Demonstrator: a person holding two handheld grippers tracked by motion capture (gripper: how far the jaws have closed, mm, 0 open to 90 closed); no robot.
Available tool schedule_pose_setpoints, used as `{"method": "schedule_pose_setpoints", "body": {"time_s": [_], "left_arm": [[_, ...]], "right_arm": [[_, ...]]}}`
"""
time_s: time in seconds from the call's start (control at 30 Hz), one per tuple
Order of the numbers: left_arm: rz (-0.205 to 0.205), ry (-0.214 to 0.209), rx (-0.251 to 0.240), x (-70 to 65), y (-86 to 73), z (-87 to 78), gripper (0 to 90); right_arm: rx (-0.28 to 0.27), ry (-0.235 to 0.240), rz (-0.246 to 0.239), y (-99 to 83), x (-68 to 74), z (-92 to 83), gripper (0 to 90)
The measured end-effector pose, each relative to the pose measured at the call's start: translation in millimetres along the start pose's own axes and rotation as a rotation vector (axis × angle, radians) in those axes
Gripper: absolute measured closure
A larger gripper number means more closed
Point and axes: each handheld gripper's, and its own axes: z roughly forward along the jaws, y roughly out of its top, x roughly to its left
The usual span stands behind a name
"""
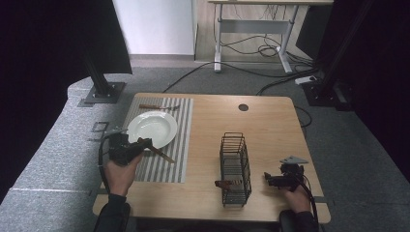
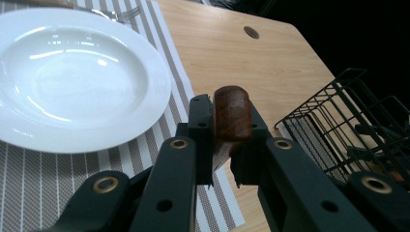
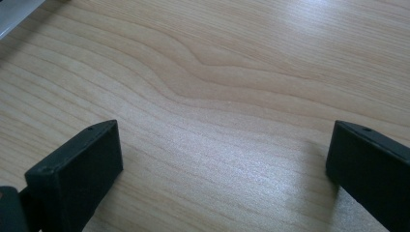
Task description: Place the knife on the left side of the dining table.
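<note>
My left gripper (image 1: pixel 143 143) hangs over the striped placemat (image 1: pixel 164 166), just beside the near rim of the white plate (image 1: pixel 152 128). It is shut on the brown wooden handle (image 2: pixel 232 108) of a knife, and the blade (image 1: pixel 163 155) slants right and towards me above the mat. In the left gripper view the handle end sticks up between the two black jaws of that gripper (image 2: pixel 227 140). My right gripper (image 1: pixel 271 180) rests low at the table's near right. Its jaws (image 3: pixel 225 159) stand wide open over bare wood with nothing between them.
A fork (image 1: pixel 158 107) lies along the mat's far edge, beyond the plate. A black wire basket (image 1: pixel 235 166) stands between the two hands, with a brown-handled utensil (image 1: pixel 226 183) poking out near its front. The table (image 1: pixel 270 125) has a round cable hole (image 1: pixel 243 107) at the back.
</note>
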Motion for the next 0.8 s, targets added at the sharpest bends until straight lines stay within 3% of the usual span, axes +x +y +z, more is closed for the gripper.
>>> {"method": "schedule_pose_setpoints", "body": {"time_s": [0.33, 0.63, 0.8], "left_arm": [[-0.024, 0.004, 0.024, 6.3, -8.4, 10.2, 80.0], [-0.037, 0.005, 0.007, 13.1, -11.7, 11.1, 79.8], [-0.018, 0.043, -0.011, 17.0, -14.4, 11.6, 77.1]], "right_arm": [[0.0, 0.0, 0.0, 0.0, 0.0, 0.0, 0.0], [0.0, 0.0, 0.0, 0.0, 0.0, 0.0, 0.0], [0.0, 0.0, 0.0, 0.0, 0.0, 0.0, 0.0]]}}
